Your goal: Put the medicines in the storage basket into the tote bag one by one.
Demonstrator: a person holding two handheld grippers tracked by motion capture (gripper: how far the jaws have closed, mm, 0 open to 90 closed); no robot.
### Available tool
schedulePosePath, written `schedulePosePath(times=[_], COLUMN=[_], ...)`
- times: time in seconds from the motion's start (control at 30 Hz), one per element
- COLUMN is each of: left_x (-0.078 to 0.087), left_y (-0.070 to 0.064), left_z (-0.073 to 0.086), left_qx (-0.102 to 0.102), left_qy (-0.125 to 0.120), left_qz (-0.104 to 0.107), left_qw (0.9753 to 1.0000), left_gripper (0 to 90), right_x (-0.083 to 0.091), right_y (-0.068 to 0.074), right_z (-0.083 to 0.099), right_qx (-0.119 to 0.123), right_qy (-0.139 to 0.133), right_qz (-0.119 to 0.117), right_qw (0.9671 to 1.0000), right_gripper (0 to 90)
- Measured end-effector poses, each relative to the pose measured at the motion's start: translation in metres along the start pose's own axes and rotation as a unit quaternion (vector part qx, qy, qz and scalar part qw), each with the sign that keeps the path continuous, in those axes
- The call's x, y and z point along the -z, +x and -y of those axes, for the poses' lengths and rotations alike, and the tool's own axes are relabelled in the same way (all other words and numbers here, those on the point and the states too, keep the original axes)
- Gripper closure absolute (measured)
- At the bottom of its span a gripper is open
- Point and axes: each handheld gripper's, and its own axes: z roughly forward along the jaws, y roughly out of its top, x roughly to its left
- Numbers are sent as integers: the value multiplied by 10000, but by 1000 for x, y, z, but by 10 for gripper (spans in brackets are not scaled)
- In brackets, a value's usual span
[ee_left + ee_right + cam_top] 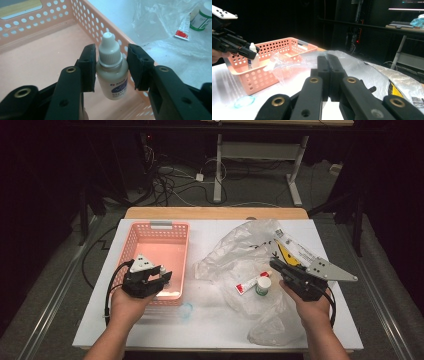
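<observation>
Where the left hand-held gripper (111, 67) is seen along its own jaws, a small white plastic dropper bottle (112, 70) with a ribbed white cap is found between the two black pads, held upright with its cap pointing away from the hand. The pads sit close against the bottle's shoulder on either side, so the left hand-held gripper is recorded as clamped on the bottle. The bottle is suspended above the floor of the pink perforated plastic basket (30, 32), close to the basket's right wall. In the high view, the left hand-held gripper (161, 279) is placed over the near right part of the basket (131, 237), which stands on the left half of the white table (210, 330).

The right hand-held gripper (328, 75) is recorded with its jaws pressed together and nothing between them. In the high view it (274, 265) is held over the crumpled clear plastic bag (235, 245) spread on the right half of the table. On that bag, just left of the right hand-held gripper, a red-and-white tube (247, 284) and a white jar with a green label (263, 285) are noted, lying side by side. A small clear round lid (185, 310) is seen on the table, just near of the basket's near right corner.
</observation>
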Motion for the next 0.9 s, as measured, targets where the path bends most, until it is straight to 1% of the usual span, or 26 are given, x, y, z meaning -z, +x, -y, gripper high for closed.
schedulePosePath(times=[0.13, 0.2, 0.27, 0.37, 0.5, 0.6, 0.67, 0.7, 0.77, 0.9], left_x=[2, 4, 6, 9, 16, 19, 20, 21, 20, 16], left_y=[-4, -6, -6, -10, -17, -24, -30, -33, -38, -49], left_z=[2, 2, 1, -2, -8, -13, -16, -17, -19, -20], left_qx=[-52, 5, 87, 10, -36, -66, -143, -150, -201, -242], left_qy=[-156, -291, -343, -407, -596, -700, -730, -766, -774, -770], left_qz=[-17, -4, 38, 62, 131, 249, 303, 349, 398, 583], left_qw=[9999, 9996, 9994, 9992, 9981, 9972, 9968, 9963, 9960, 9950], left_gripper=[588, 589, 589, 589, 589, 589, 589, 590, 589, 590], right_x=[0, -1, -1, -1, -1, 0, 1, 1, 1, 2], right_y=[0, 0, 1, 1, 1, 1, 1, 1, 1, 1], right_z=[1, 1, 1, 1, 0, 0, -1, -1, -1, -1], right_qx=[37, 24, 32, 27, 51, 45, 22, 37, 43, 39], right_qy=[18, 12, 14, 8, 13, -20, -26, -31, -32, -42], right_qz=[-6, -2, -5, -7, -7, 3, 5, 3, 4, 1], right_qw=[10000, 10000, 10000, 10000, 10000, 10000, 10000, 10000, 10000, 10000], right_gripper=[900, 900, 900, 900, 900, 900, 900, 900, 900, 900])
